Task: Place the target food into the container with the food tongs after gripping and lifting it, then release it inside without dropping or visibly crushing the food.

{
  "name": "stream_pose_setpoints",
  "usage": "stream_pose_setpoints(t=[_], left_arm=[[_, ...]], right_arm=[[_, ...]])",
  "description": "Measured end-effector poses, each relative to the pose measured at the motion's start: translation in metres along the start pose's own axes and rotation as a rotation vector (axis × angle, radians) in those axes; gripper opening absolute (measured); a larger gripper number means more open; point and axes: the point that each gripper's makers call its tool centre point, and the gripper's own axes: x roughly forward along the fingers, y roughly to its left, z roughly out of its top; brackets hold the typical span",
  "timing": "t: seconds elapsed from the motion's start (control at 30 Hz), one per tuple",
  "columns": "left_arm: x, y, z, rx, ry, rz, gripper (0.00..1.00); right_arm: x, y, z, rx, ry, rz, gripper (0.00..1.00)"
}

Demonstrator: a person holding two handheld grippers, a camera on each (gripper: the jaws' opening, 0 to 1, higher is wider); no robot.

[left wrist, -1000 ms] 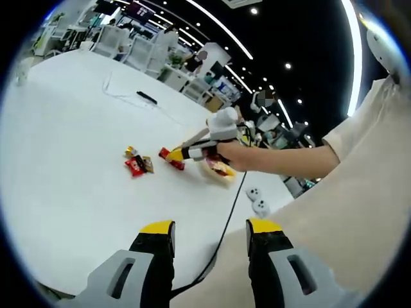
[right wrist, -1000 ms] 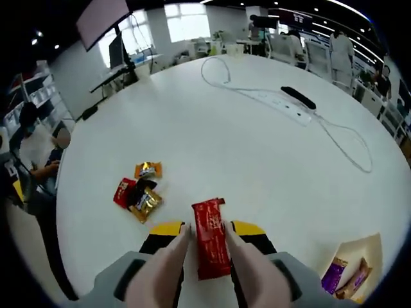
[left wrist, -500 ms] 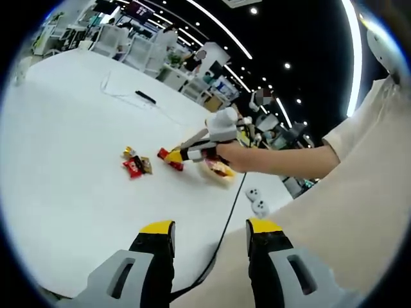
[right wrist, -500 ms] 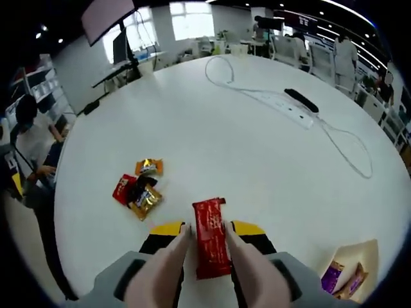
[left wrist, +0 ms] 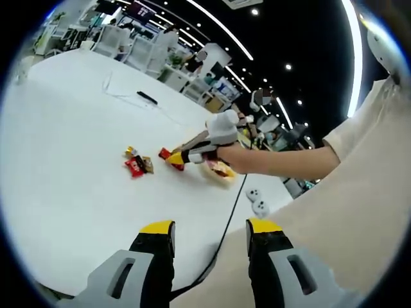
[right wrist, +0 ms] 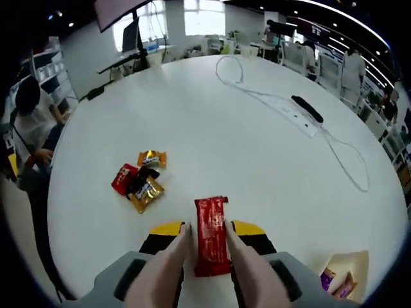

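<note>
Your right gripper (right wrist: 207, 230) works a pair of pale food tongs (right wrist: 168, 269), and their 2 tips pinch a red snack packet (right wrist: 211, 244) held lengthwise above the white round table (right wrist: 257, 160). The beige container (right wrist: 343, 279) sits off to the right near the table edge with wrapped snacks already inside. A small cluster of 4 wrapped candies (right wrist: 140, 181) lies on the table ahead and left. Your left gripper (left wrist: 210, 232) hangs over the near table edge, jaws spread with nothing between them.
</note>
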Motion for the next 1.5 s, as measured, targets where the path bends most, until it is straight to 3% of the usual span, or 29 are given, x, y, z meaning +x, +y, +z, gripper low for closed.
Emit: stream_pose_setpoints(t=[0.17, 1.5], left_arm=[[-0.0006, -0.0001, -0.0011, -0.001, 0.0, -0.001, 0.44], [-0.0027, -0.0004, -0.001, -0.001, -0.012, 0.002, 0.44]], right_arm=[[0.0014, 0.0025, -0.0013, -0.033, 0.007, -0.002, 0.27], [-0.0033, 0.0038, -0.0051, 0.053, -0.013, -0.003, 0.2]])
